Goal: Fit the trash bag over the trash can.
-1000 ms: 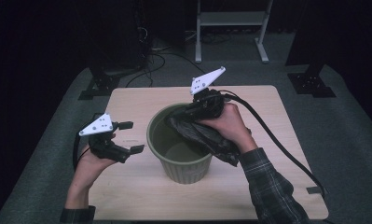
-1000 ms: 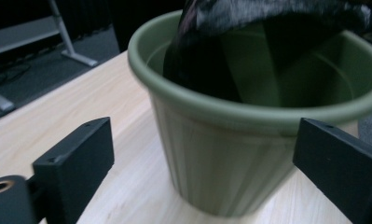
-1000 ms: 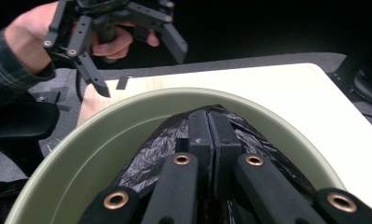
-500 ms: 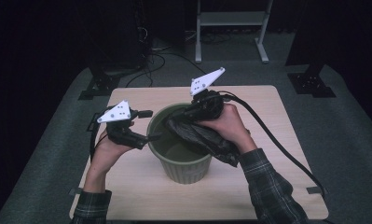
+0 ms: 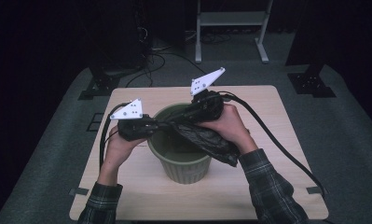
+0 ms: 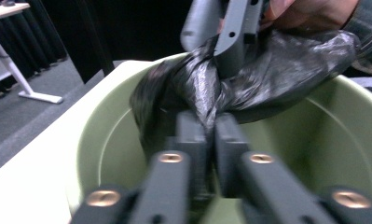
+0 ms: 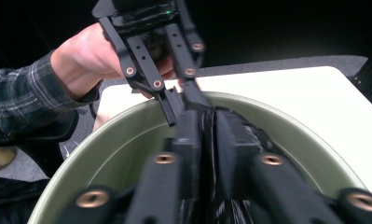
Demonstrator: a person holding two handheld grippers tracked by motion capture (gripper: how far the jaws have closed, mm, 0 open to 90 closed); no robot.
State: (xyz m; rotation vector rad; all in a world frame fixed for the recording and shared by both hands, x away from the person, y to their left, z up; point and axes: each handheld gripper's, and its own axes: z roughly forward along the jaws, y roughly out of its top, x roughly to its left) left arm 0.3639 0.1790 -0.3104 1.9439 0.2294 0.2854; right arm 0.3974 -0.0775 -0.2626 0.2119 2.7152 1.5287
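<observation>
Now I pinch the limp, slippery black bag [image 5: 207,140] between both grippers' pads, left gripper [image 6: 206,140] and right gripper [image 7: 208,135] clamped on its bunched edge over the green bin [image 5: 183,168], best gripped by its hem.

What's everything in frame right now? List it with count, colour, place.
bin: 1, olive green, ribbed, upright at the middle of the table.
bin bag: 1, black plastic, bunched over the bin's mouth, draped over its right rim.
table: 1, light wood top, on grey floor.
stand: 1, pale grey metal, on the floor behind the table.
floor cables: several, black, behind the table at left.
left claw: 1, black with a grey plate, at the bin's left rim, jaws closed on a fold of the bag.
right claw: 1, black with a grey plate, over the bin's far rim, jaws closed on the bag.
hands: 2, in plaid sleeves, one gripping each claw.
</observation>
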